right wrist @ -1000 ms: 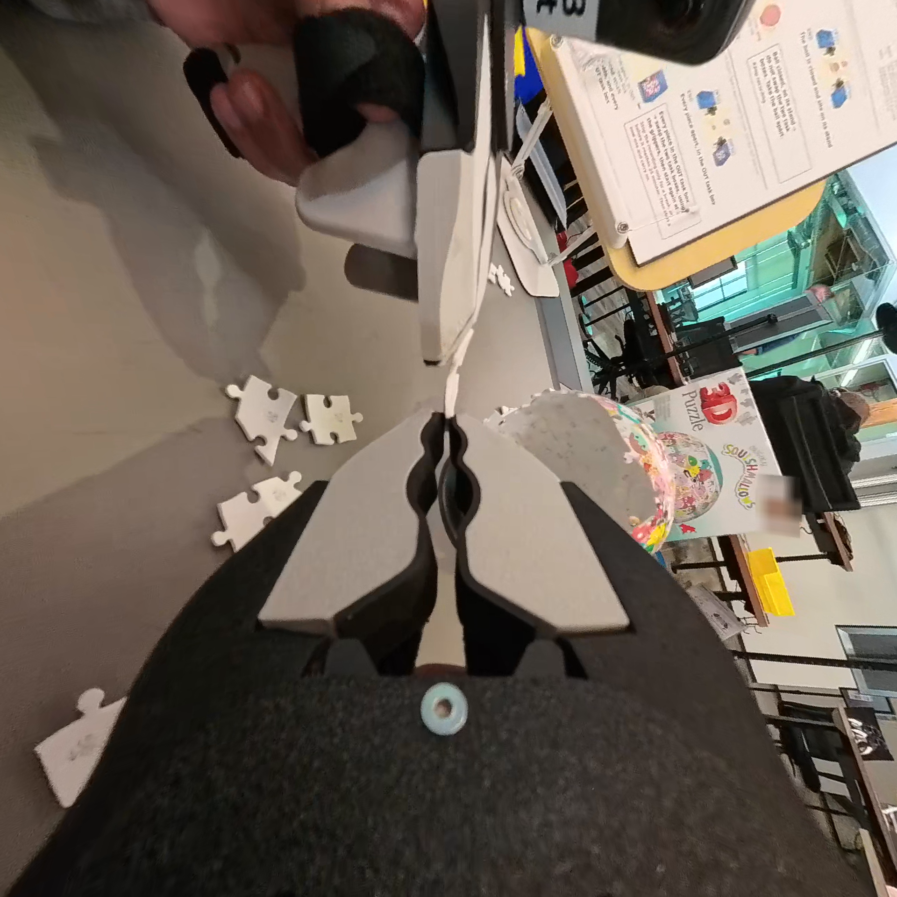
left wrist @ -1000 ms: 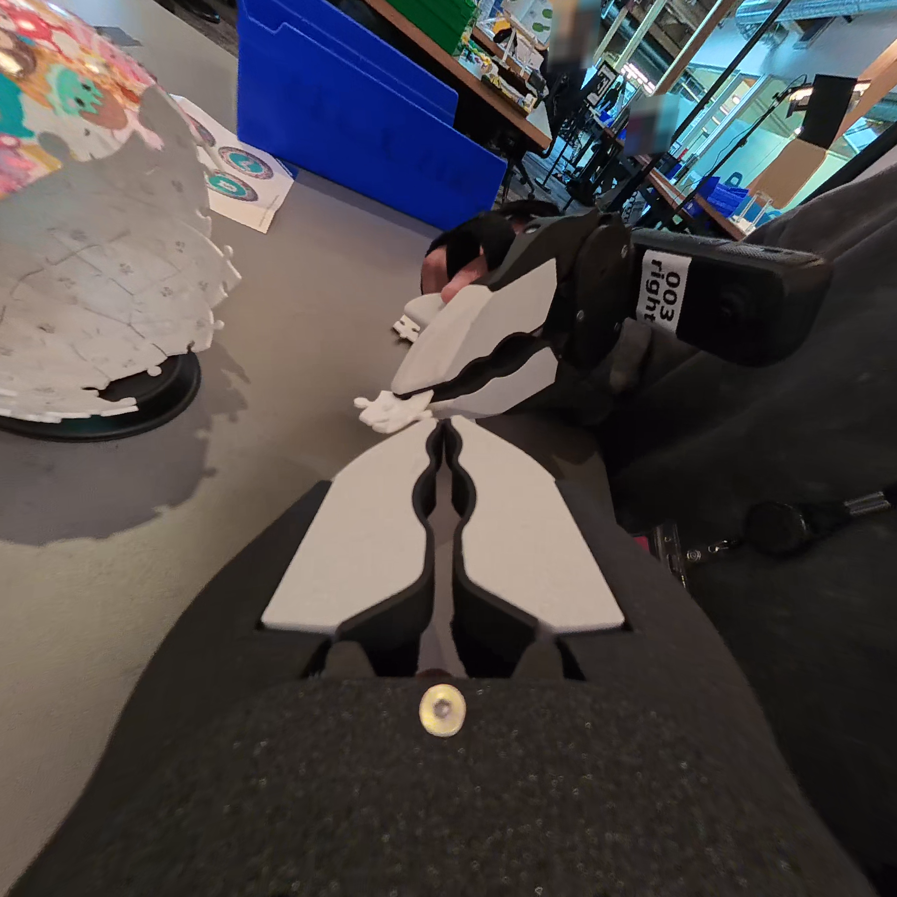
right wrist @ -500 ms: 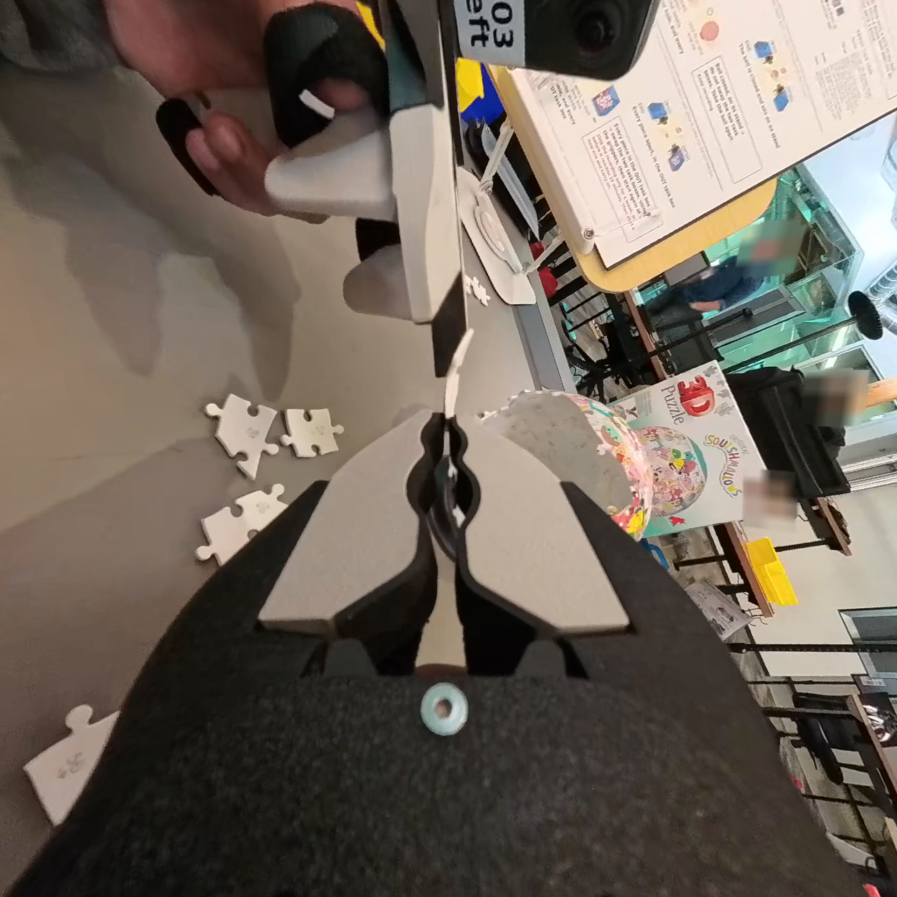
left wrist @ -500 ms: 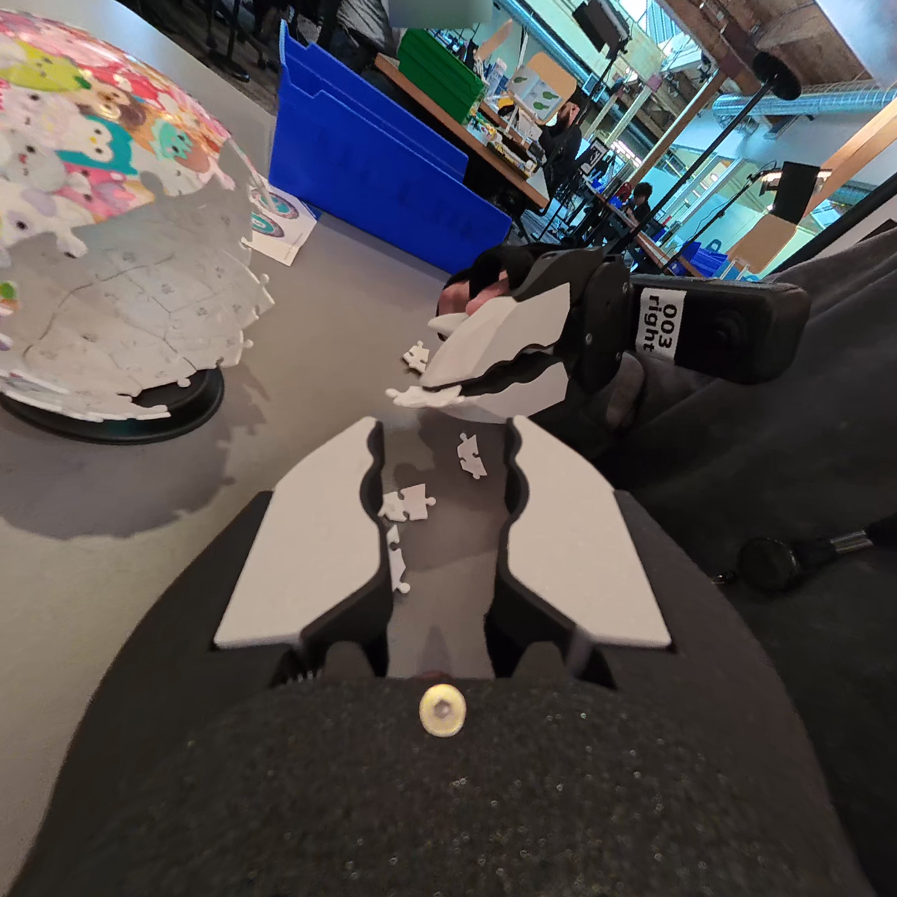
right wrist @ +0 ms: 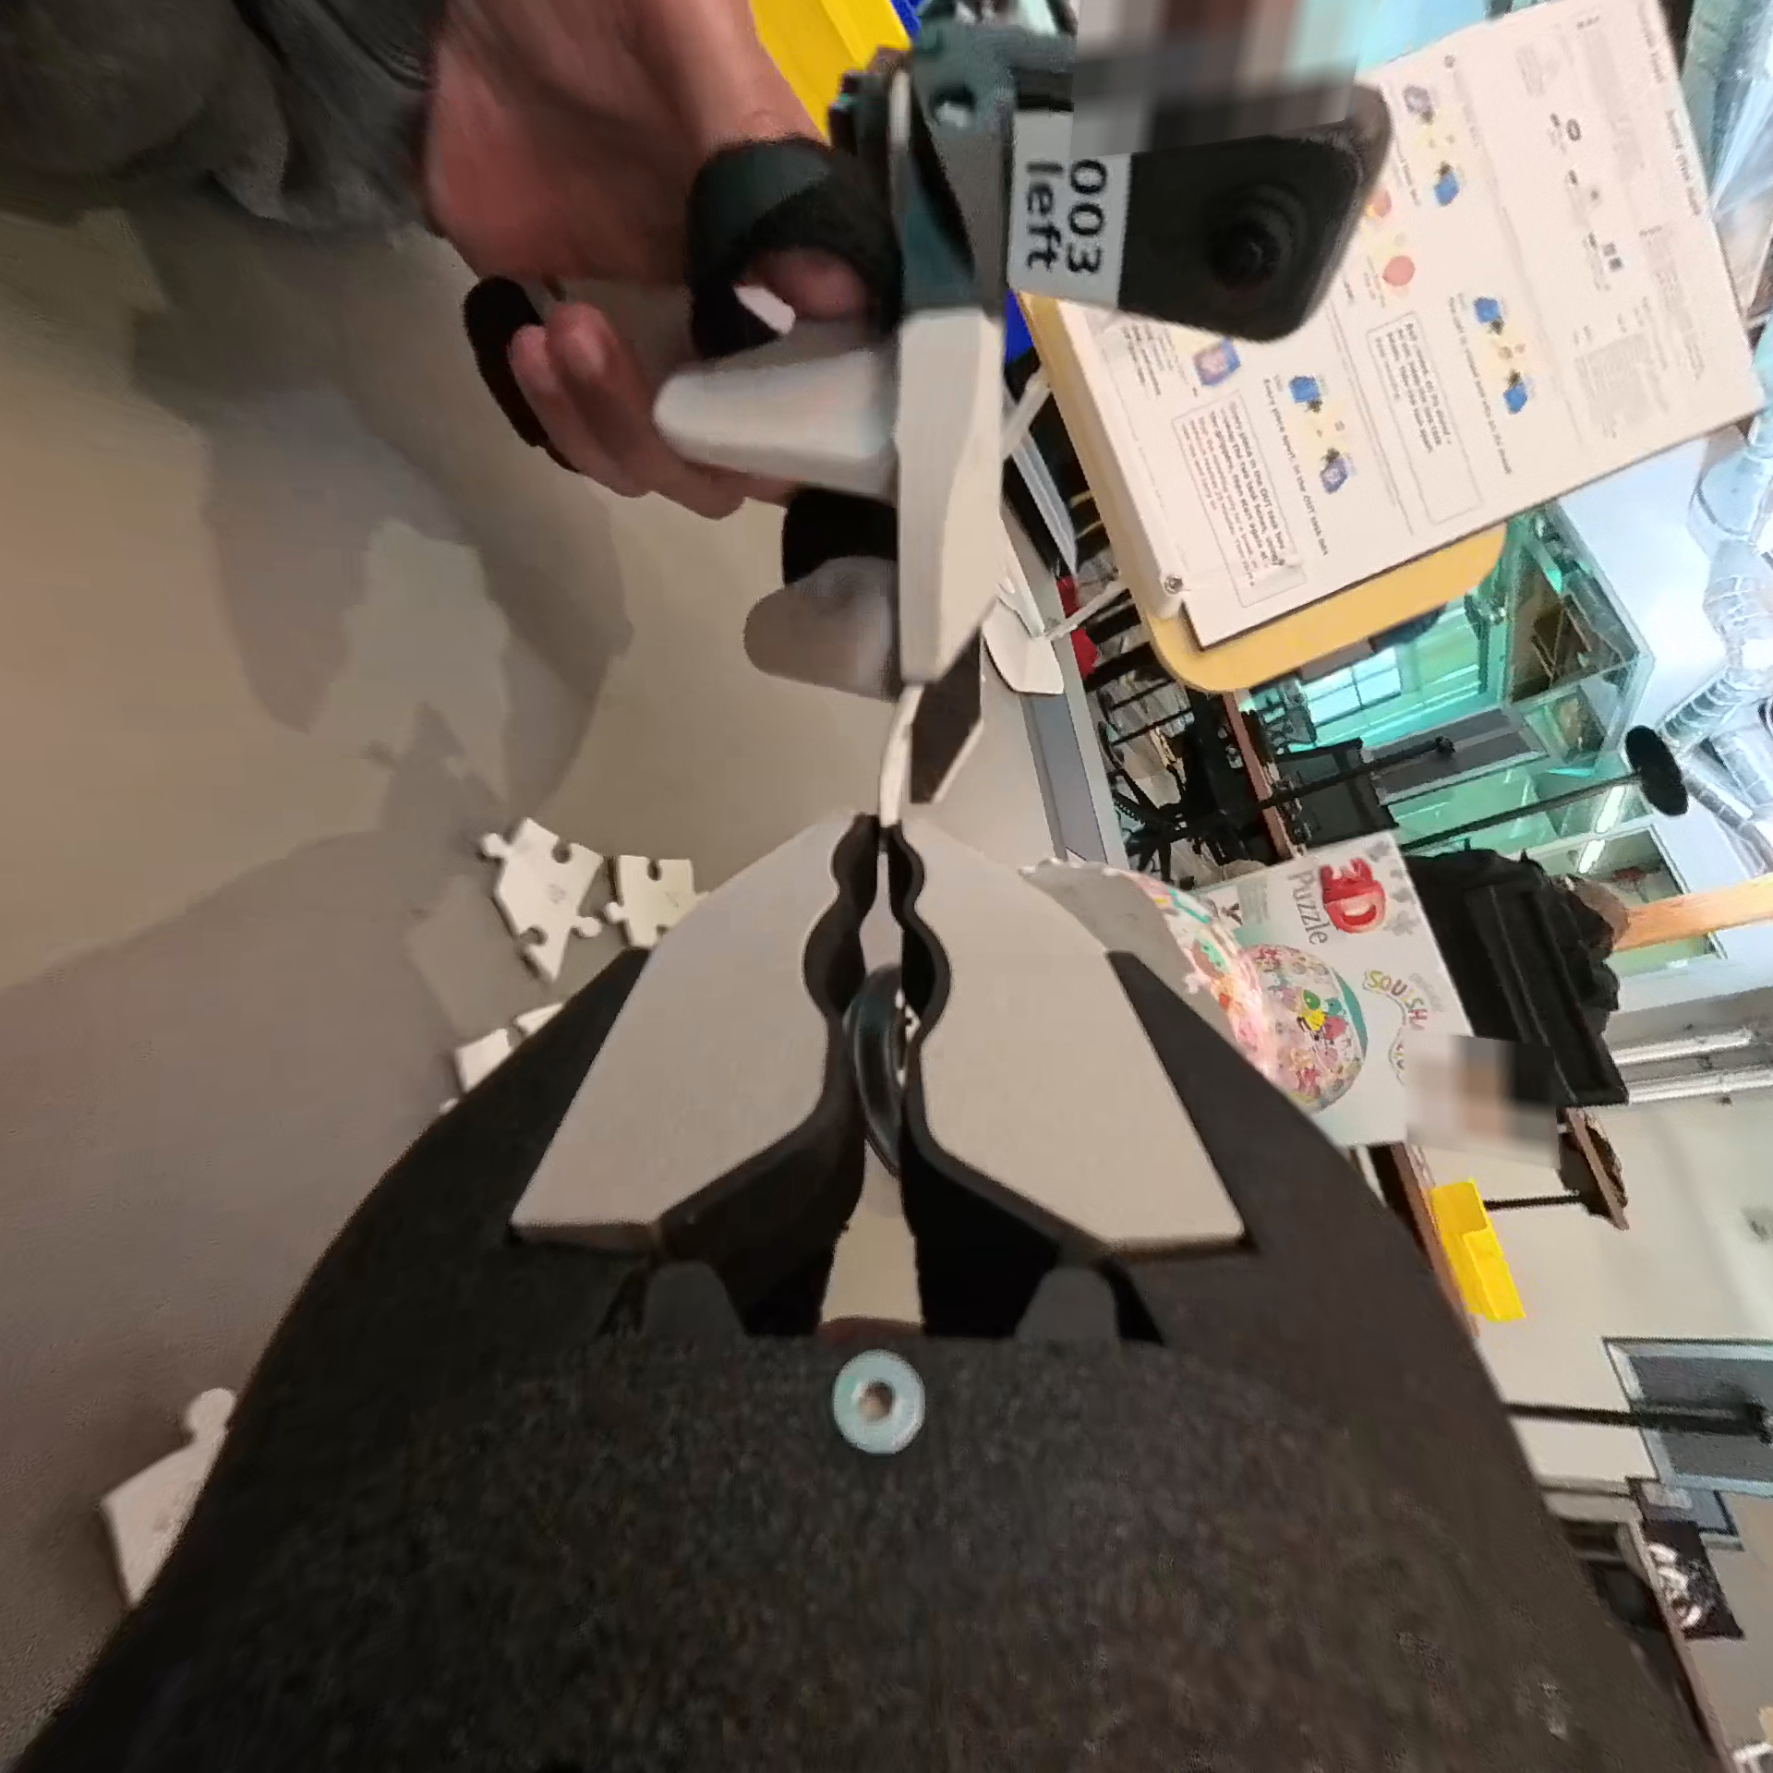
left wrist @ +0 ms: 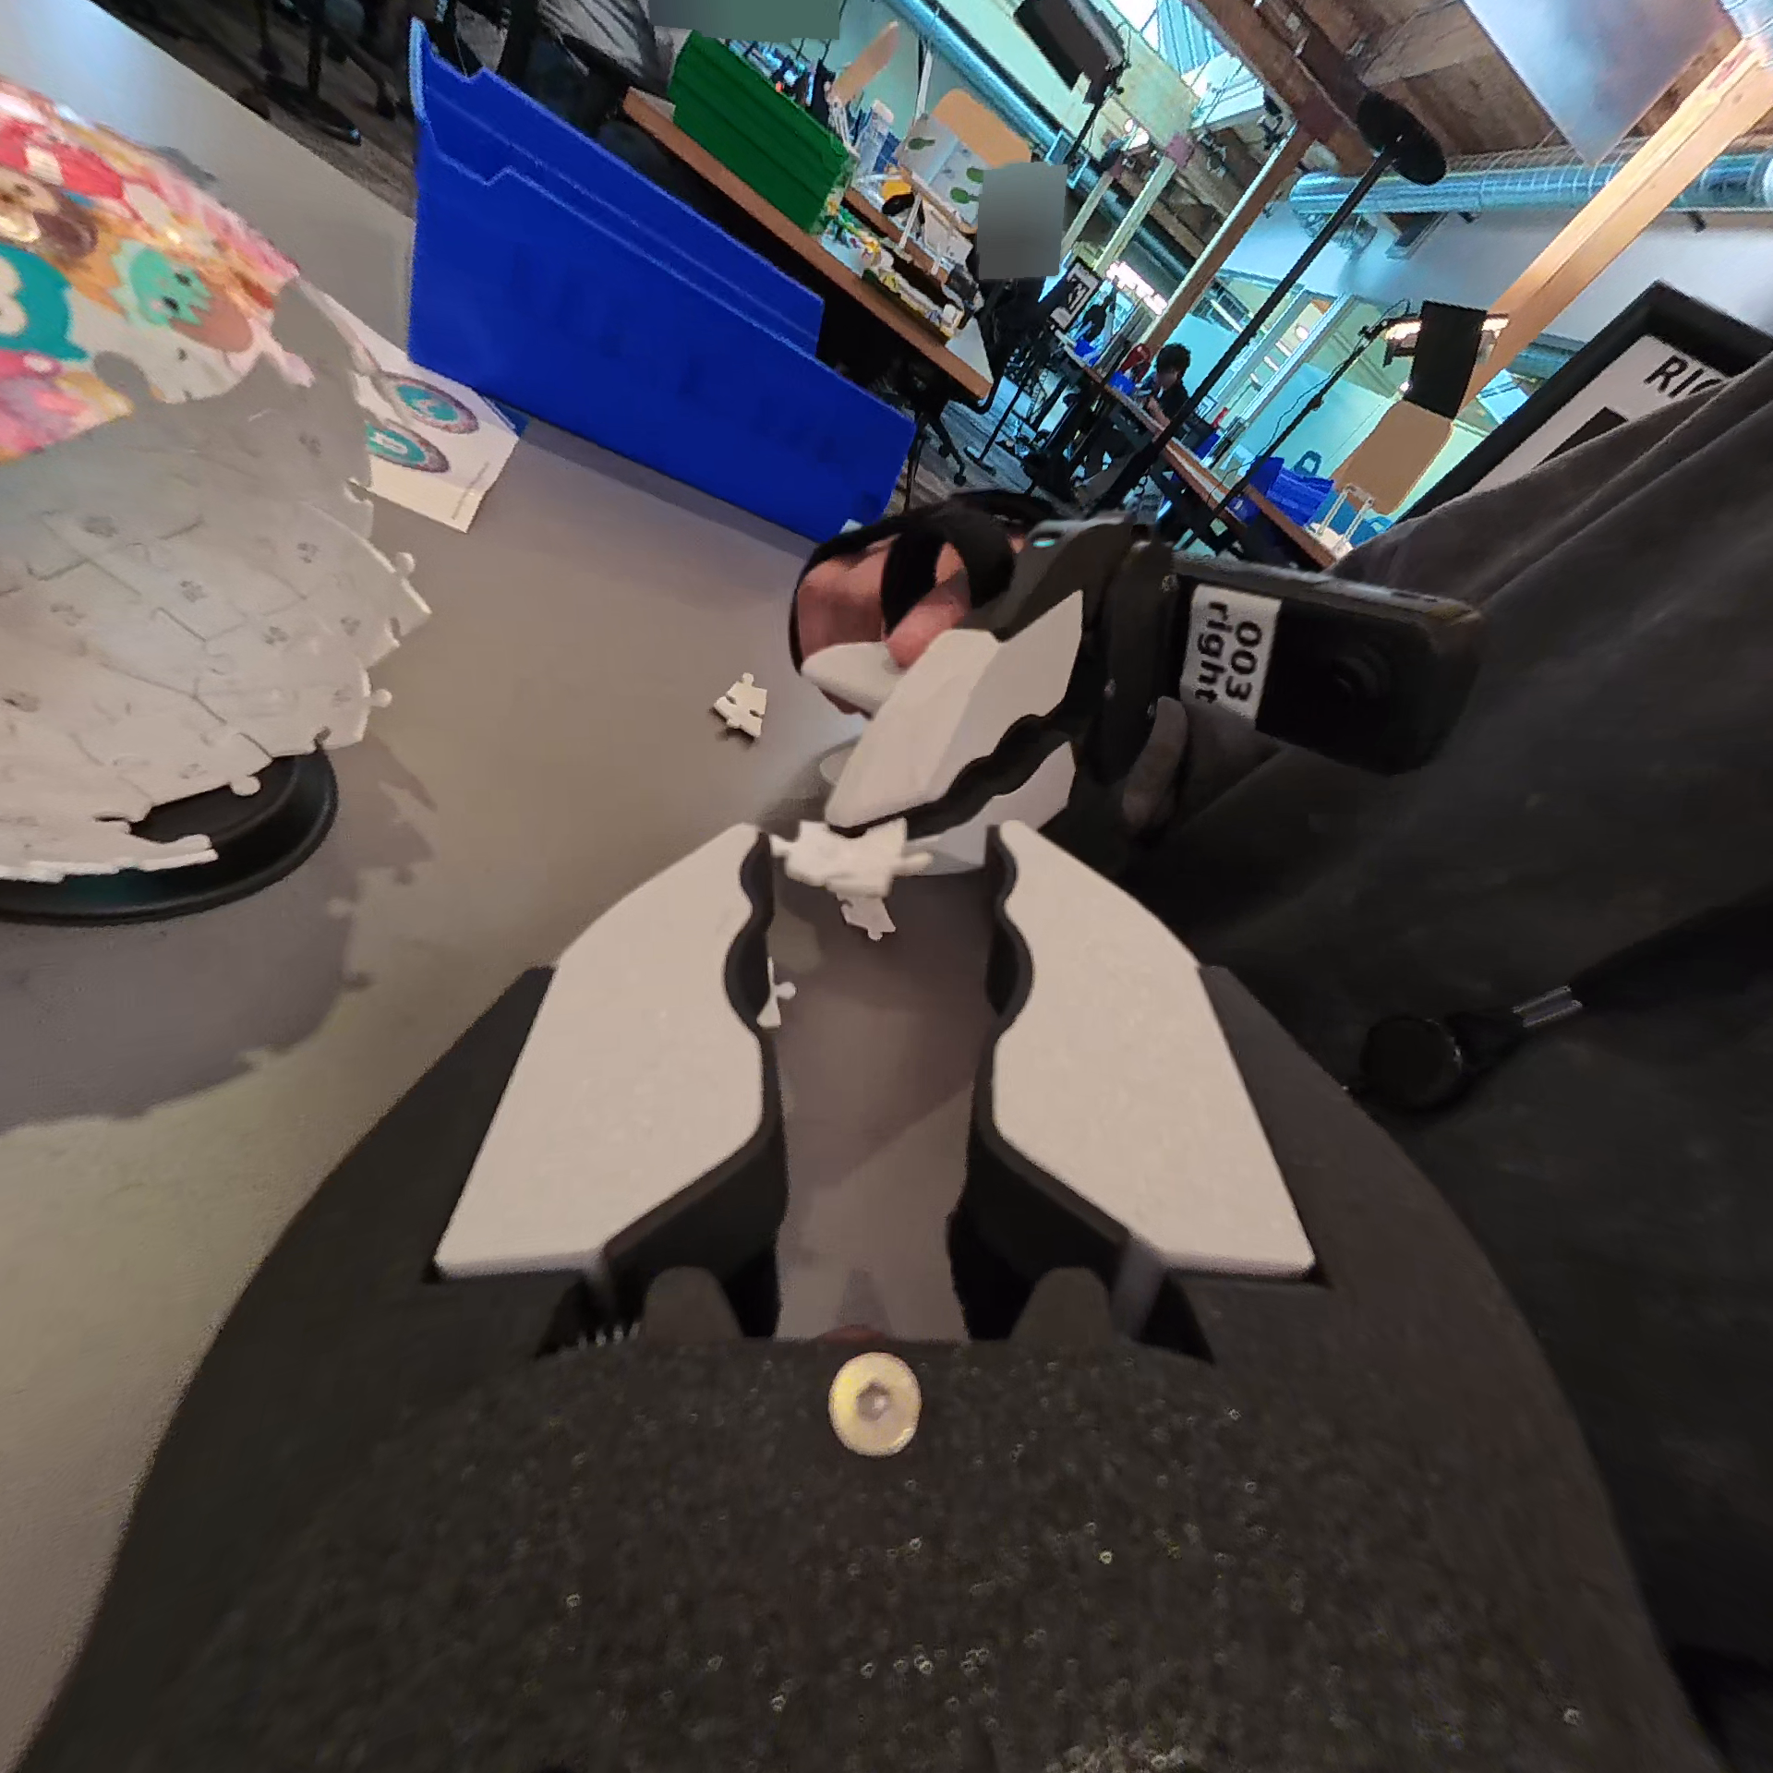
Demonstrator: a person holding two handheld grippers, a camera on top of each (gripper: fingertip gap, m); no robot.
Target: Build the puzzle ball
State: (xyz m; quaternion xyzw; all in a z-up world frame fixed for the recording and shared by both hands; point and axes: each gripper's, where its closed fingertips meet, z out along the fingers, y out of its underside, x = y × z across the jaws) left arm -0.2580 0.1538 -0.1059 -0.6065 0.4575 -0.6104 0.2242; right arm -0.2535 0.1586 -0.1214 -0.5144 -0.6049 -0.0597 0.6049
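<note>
My right gripper (right wrist: 884,833) is shut on a white puzzle piece (right wrist: 894,768), seen edge-on past its tips. In the left wrist view the right gripper (left wrist: 863,825) comes in from the right and holds the piece (left wrist: 844,863) flat above the table. My left gripper (left wrist: 875,859) is open, and the piece lies between its fingertips without clear contact. It also shows in the right wrist view (right wrist: 935,710). The partly built puzzle ball (left wrist: 144,576) sits on a black stand (left wrist: 230,844) at the left, its grey inside showing; it also shows in the right wrist view (right wrist: 1094,897).
Loose white pieces lie on the grey table (left wrist: 576,624), one in the left wrist view (left wrist: 744,705) and several in the right wrist view (right wrist: 547,892). A blue bin (left wrist: 624,317) and a paper sheet (left wrist: 422,451) lie behind. The puzzle box (right wrist: 1343,979) and an instruction board (right wrist: 1391,336) stand at the table's edge. Only a small space, under 4 cm, lies between the two pairs of fingers.
My left gripper was shut at the piece, then opened and drew back. Now it has come forward again, so its open fingertips flank the piece. My right gripper has kept hold of the piece.
</note>
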